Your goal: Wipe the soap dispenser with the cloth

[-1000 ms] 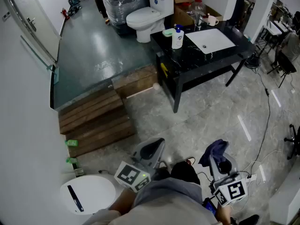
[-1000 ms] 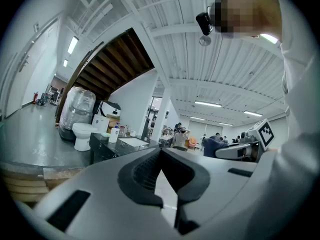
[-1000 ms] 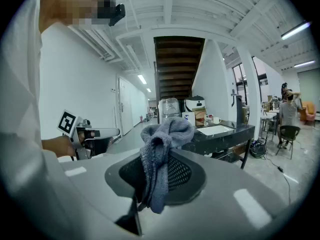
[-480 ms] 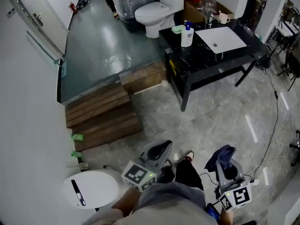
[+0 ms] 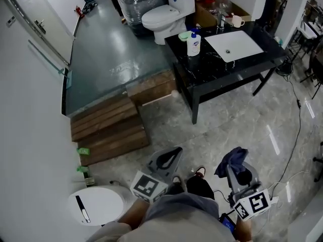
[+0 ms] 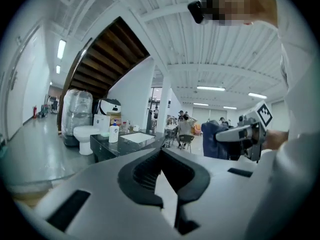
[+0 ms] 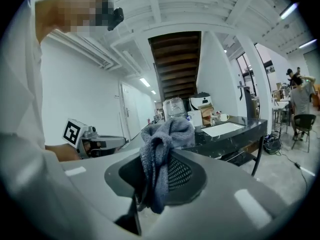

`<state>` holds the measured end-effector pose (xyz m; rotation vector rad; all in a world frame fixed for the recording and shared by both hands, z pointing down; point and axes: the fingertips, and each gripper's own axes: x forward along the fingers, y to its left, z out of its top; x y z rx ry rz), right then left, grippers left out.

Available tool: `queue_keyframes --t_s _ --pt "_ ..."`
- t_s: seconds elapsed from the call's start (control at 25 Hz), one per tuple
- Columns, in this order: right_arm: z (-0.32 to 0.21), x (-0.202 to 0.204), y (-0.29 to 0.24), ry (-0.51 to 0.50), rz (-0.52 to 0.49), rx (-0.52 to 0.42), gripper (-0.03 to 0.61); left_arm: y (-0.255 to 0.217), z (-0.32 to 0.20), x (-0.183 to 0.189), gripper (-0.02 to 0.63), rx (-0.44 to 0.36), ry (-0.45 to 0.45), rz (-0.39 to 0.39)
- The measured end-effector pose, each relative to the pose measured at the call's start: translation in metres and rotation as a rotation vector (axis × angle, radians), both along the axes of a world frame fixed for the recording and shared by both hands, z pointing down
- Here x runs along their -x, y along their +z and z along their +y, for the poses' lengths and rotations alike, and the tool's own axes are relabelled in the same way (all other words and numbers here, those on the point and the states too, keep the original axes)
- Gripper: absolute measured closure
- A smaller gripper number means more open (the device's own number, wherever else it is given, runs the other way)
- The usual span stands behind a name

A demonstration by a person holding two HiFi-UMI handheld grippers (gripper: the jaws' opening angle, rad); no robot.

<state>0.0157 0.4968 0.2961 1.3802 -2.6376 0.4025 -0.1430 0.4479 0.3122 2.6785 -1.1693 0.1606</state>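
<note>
The soap dispenser [image 5: 193, 43], a white bottle with a blue pump, stands upright on the black worktop [image 5: 212, 69], at the end nearest to the toilet [image 5: 161, 16]. It is between a small green dish [image 5: 182, 35] and the white sink basin [image 5: 233, 45]. Nothing touches it. In the head view it is well apart from both grippers, across an open stretch of grey floor [image 5: 227, 120]. So the wiping itself is not begun.

What is ready is the cloth [image 7: 162, 149]. The jaws of the right gripper [image 5: 237, 171] are clenched on this grey-blue cloth, which bunches up above the tips and hangs a little below the pads. The left gripper [image 5: 171, 153] has its jaws pressed together with nothing between them. Both grippers are low in front of the person's body and point roughly toward the worktop.

In my judgement the task is only at its first part: the cloth is in hand, but the whole approach is left. The person must then reach the worktop, perhaps steady the bottle with the empty left gripper, and rub the cloth over its sides and pump.
</note>
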Motion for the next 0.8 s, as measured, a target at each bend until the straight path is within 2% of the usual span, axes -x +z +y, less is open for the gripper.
queue_keyframes --t_s 0.08,0.2,0.44,0.68,0.8 --pt "-0.008 -0.005 -0.003 -0.015 -0.002 -0.008 0.506 -0.002 -0.004 -0.016 0.607 -0.012 0.025 -0.035" --pt "-0.019 -0.017 0.001 -0.023 -0.003 -0.014 0.506 -0.002 -0.016 -0.034 0.607 0.007 0.04 0.0" --pt "-0.039 -0.041 0.002 -0.021 -0.038 -0.028 0.506 -0.005 -0.039 -0.057 0.607 -0.008 0.037 -0.011" --pt "-0.049 -0.077 0.005 0.005 -0.063 -0.027 0.506 0.006 -0.05 -0.087 0.607 0.029 0.021 0.001" --pt "-0.054 -0.089 0.005 0.012 -0.06 -0.026 0.506 0.004 -0.054 -0.099 0.607 0.021 0.026 -0.007"
